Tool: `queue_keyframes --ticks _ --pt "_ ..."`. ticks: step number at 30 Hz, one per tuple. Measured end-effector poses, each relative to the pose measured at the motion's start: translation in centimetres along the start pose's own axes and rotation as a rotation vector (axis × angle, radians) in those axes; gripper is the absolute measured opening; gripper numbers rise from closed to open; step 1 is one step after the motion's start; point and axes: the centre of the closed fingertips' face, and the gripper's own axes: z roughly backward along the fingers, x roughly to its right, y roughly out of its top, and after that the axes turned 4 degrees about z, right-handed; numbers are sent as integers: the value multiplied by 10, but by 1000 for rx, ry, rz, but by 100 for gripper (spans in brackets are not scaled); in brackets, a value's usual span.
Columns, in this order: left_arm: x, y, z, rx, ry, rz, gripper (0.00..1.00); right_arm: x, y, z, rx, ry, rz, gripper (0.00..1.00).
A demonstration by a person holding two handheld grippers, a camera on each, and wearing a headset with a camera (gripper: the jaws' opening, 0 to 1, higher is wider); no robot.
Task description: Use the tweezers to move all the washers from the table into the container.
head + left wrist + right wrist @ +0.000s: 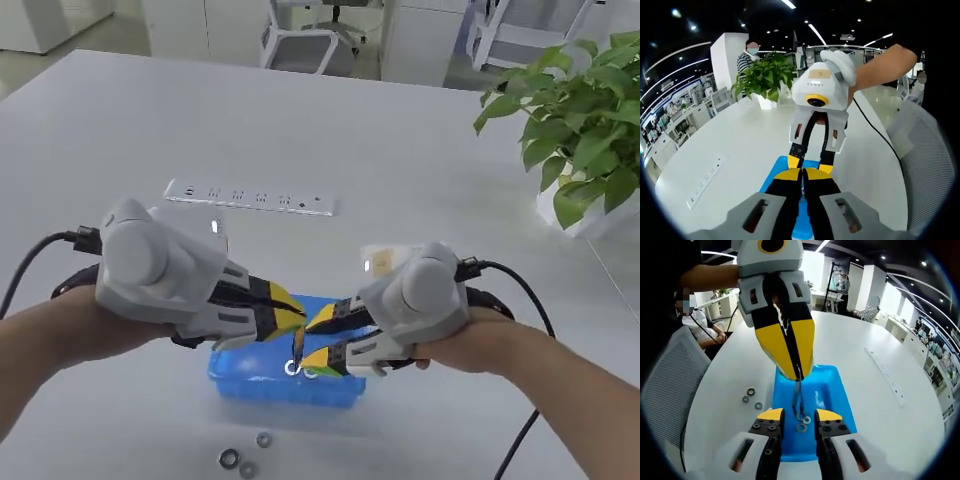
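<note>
My left gripper (295,318) is shut on thin metal tweezers (297,348), which point down into the blue container (250,385). In the right gripper view the left gripper (799,376) comes from the top. The tweezers (799,400) hang from its yellow jaws, their tips just above two washers (803,424) on the floor of the container (827,390). My right gripper (800,416) is open at the container's near end, and its jaws straddle the tweezer tips. Three loose washers (751,397) lie on the table left of the container; the head view shows these washers (245,458) in front of it.
A white power strip (250,197) lies on the table beyond the container. A potted plant (585,120) stands at the table's far right edge. Cables trail from both grippers. Mesh chairs (670,390) and seated people are around the table.
</note>
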Motion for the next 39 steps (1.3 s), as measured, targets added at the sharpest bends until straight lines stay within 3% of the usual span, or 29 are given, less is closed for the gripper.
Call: queue_keyframes --ticks 15,28,39 --pt "11 19 15 15 8 -22 5 -6 -12 41 -17 -124 -99 39" --pt "19 20 31 -5 27 5 5 -23 -24 62 -14 -187 -176 52" --pt "27 17 47 4 41 25 5 -35 -19 63 19 -206 -203 73"
